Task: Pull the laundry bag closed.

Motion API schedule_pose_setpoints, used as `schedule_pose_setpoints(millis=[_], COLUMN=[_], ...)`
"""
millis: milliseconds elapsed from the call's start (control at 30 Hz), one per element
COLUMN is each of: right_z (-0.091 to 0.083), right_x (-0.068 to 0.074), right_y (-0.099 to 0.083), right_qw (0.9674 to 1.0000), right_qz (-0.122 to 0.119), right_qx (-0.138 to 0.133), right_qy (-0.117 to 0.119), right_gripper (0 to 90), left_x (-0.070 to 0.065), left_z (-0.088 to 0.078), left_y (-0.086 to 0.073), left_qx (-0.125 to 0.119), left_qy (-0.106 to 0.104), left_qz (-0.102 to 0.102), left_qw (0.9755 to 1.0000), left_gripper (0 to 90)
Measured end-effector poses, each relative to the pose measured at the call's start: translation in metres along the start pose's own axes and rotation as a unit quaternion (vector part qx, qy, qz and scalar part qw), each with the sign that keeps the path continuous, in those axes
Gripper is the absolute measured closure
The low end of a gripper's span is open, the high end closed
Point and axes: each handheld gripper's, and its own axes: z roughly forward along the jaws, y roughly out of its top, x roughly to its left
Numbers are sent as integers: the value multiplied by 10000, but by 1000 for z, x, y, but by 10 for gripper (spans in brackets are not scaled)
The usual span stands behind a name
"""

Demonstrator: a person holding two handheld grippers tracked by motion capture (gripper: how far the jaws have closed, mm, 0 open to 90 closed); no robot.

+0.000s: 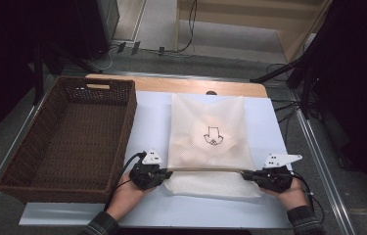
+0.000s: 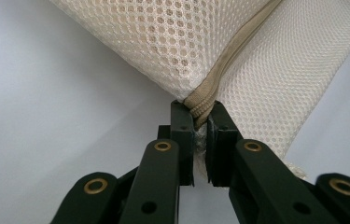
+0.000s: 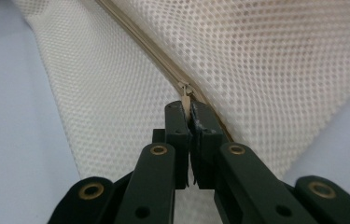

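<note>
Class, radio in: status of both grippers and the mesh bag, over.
Left gripper shut on beige zipper end. Right gripper shut on zipper pull. White mesh zip bag flat on table. Brown wicker basket alongside, nothing blocking.

Grey floor [image 1: 161, 29] (cables trailing), wooden table [image 1: 195, 87].

Basket [image 1: 73, 142] left — right table [image 1: 269, 122] bare

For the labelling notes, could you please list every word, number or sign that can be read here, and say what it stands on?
No words, brands or numbers can be read.
The one sign: a dark outline drawing, roughly a downward arrow shape, showing through the white mesh bag; too small to tell more.
The brown basket, left gripper and right gripper carry no legible markings.
</note>
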Motion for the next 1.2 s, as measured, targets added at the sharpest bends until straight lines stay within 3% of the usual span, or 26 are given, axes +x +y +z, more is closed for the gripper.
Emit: schedule_pose_setpoints(millis=[400,767,833,1033,1200], right_z=[-17,-19,-17,-16,-14], right_x=[-8,-8,-8,-3,1], right_y=[-16,-20,-21,-19,-18], right_qw=[9997,9995,9995,9995,9985], right_qz=[188,209,230,268,305], right_qx=[-30,79,109,-41,-223], right_qy=[-129,-240,-196,-180,-385], right_gripper=[880,876,826,481,249], left_x=[-1,1,1,-1,-2], left_z=[0,-1,0,-1,0], left_y=[1,0,0,0,0], left_qx=[35,-9,-35,-231,-220], left_qy=[38,18,15,-18,-15], left_qz=[23,39,82,118,112], left_qw=[10000,10000,10000,9997,9997], left_gripper=[843,830,736,366,125])
